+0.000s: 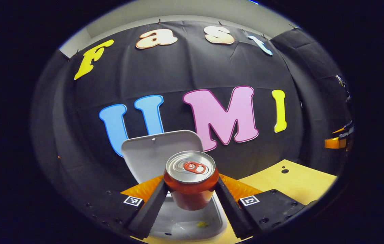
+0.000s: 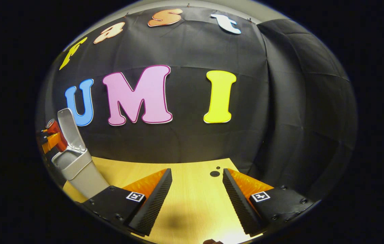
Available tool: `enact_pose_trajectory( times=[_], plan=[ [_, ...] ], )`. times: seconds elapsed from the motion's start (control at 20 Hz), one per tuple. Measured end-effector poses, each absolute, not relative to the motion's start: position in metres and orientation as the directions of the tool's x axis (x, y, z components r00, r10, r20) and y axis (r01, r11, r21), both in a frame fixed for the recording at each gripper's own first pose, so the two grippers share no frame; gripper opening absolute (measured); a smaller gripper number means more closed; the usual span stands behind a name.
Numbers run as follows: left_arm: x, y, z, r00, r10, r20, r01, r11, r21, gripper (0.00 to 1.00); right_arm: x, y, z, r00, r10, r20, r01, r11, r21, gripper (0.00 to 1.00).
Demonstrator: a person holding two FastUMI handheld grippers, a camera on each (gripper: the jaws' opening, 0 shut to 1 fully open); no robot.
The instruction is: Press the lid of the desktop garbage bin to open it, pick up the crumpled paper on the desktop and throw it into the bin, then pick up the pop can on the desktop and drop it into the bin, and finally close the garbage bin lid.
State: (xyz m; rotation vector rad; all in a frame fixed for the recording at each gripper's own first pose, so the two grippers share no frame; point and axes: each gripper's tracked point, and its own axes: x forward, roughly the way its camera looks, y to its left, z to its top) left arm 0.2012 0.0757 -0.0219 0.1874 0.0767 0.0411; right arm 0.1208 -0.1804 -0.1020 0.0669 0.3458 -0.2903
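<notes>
Left gripper view, nearest first: the left gripper point(image 1: 191, 196) has its jaws clamped on the pop can point(image 1: 191, 181), one finger against each side of the body about halfway up. The can stands upright, pull tab on top, and hangs clear of everything below it. Directly under it is the mouth of the garbage bin point(image 1: 187, 223), open, with something small and yellowish lying on its floor; I cannot tell what it is. Behind the can the lid point(image 1: 151, 152) stands raised and leaning away.

The step in hand looks like the drop. To do it well, I would keep the can centred over the mouth and well short of the upright lid, lower it a little so it does not bounce off the rim, then part the jaws evenly so it falls straight.

Right gripper view: the right gripper point(image 2: 197, 200) has its jaws apart with nothing between them, over the bare worktop point(image 2: 192, 189). Farther off at the left edge the bin and the held can appear, well apart from this gripper, which seems free to close the lid afterwards.
</notes>
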Motion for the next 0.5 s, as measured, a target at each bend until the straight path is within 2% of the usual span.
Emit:
enact_pose_trajectory(
  times=[0.5],
  plan=[
    [0.208, 0.123, -0.061, 0.986, 0.117, -0.118, -0.099, 0.984, 0.148, 0.9, 0.119, -0.156, -0.087, 0.919, -0.248, -0.306, 0.259, 0.966, -0.002, 0.97]
  ],
)
